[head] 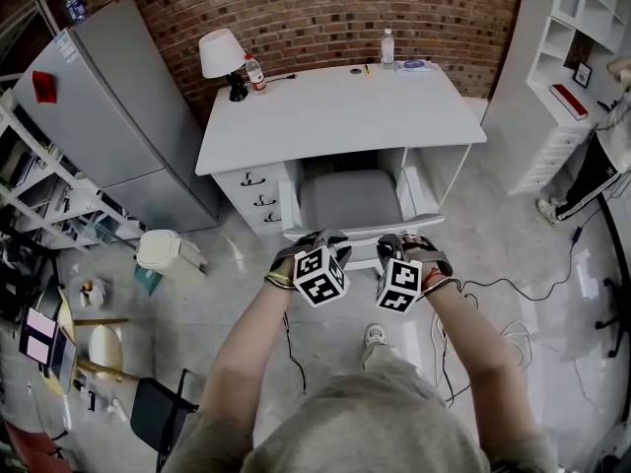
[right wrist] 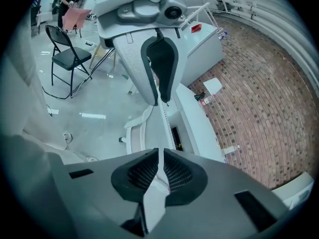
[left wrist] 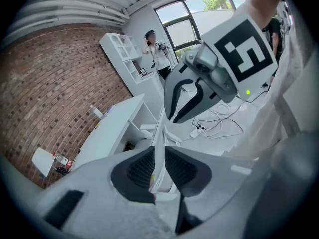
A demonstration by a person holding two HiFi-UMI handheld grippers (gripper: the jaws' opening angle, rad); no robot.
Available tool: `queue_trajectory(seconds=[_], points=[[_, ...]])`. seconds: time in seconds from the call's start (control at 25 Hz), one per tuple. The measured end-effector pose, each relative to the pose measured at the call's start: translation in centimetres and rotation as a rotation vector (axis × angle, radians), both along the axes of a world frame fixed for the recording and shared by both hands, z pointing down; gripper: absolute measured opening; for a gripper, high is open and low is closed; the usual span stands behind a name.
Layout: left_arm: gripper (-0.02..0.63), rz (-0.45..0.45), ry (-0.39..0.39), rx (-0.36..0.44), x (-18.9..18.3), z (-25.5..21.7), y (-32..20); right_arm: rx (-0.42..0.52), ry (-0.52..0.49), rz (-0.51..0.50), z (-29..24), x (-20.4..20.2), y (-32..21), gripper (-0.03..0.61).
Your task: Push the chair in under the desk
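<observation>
The left tool (left wrist: 158, 169) and right tool (right wrist: 160, 172) are each clenched on the thin top edge of the chair (head: 351, 201) back. Its seat reaches the opening under the white bench (head: 335, 111), beside the drawers (head: 254, 197).

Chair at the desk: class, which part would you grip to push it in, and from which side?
Grip the backrest along its thin top edge, from behind and above, one gripper toward each end. The chair faces the desk, back toward the person, and that edge fits between jaws. The left gripper and right gripper are closed on it there.
</observation>
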State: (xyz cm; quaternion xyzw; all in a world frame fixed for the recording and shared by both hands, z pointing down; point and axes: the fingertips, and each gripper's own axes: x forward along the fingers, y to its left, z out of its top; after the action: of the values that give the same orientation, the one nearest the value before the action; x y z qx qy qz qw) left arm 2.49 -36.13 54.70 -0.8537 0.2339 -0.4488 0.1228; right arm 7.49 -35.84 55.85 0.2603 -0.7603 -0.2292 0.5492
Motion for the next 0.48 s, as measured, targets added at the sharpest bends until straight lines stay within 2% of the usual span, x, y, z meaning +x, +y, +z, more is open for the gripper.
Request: queue_trajectory(seconds=[0.12, 0.24, 0.48], points=[[0.033, -0.020, 0.024, 0.013, 0.0, -0.5, 0.6, 0.024, -0.009, 0.016, -0.4, 0.1, 0.6, 0.021], [0.013, -0.036, 0.047, 0.013, -0.1, -0.6, 1.5, 0.041, -0.038, 0.043, -0.7, 0.2, 1.2, 0.014], [0.010, -0.097, 0.119, -0.006, -0.5, -0.8, 3.2, 0.061, -0.097, 0.088, -1.3, 0.0, 2.8, 0.008]])
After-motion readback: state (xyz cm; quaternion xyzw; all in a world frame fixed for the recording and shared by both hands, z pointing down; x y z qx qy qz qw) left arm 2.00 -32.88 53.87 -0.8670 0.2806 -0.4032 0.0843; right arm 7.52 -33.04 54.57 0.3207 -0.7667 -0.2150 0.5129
